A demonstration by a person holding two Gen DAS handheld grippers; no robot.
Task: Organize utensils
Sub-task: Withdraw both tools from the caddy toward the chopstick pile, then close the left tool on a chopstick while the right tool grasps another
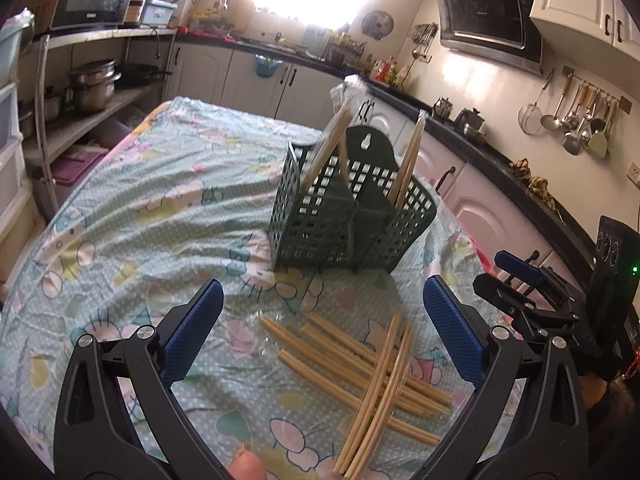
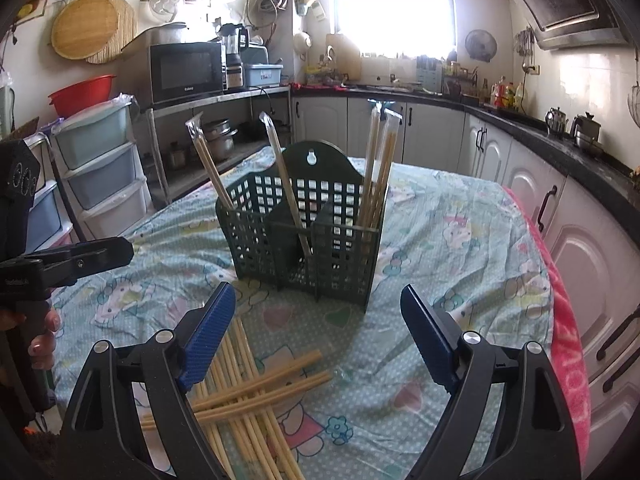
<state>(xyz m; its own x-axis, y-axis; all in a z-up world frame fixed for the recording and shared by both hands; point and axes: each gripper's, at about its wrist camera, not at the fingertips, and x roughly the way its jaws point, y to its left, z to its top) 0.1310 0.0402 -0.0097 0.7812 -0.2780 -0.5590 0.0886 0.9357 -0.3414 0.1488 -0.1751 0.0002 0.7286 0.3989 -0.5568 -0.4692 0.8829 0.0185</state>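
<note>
A dark green slotted utensil basket (image 1: 352,216) (image 2: 308,236) stands on the table with a few wrapped chopstick pairs upright in its compartments. Several loose bamboo chopsticks (image 1: 372,368) (image 2: 248,396) lie crossed in a pile on the cloth in front of it. My left gripper (image 1: 324,316) hovers open above the pile's near end, nothing between its blue pads. My right gripper (image 2: 316,320) is open too, empty, with the pile under its left finger (image 2: 208,340). Each gripper shows at the edge of the other's view: the right gripper (image 1: 520,280), the left gripper (image 2: 80,256).
A cartoon-print cloth (image 1: 160,208) (image 2: 460,248) covers the round table. Kitchen counters and cabinets (image 2: 560,208) run along the right and back. A shelf with a microwave (image 2: 186,70) and plastic drawers (image 2: 100,168) stands left. A fingertip (image 1: 246,466) shows at the bottom edge.
</note>
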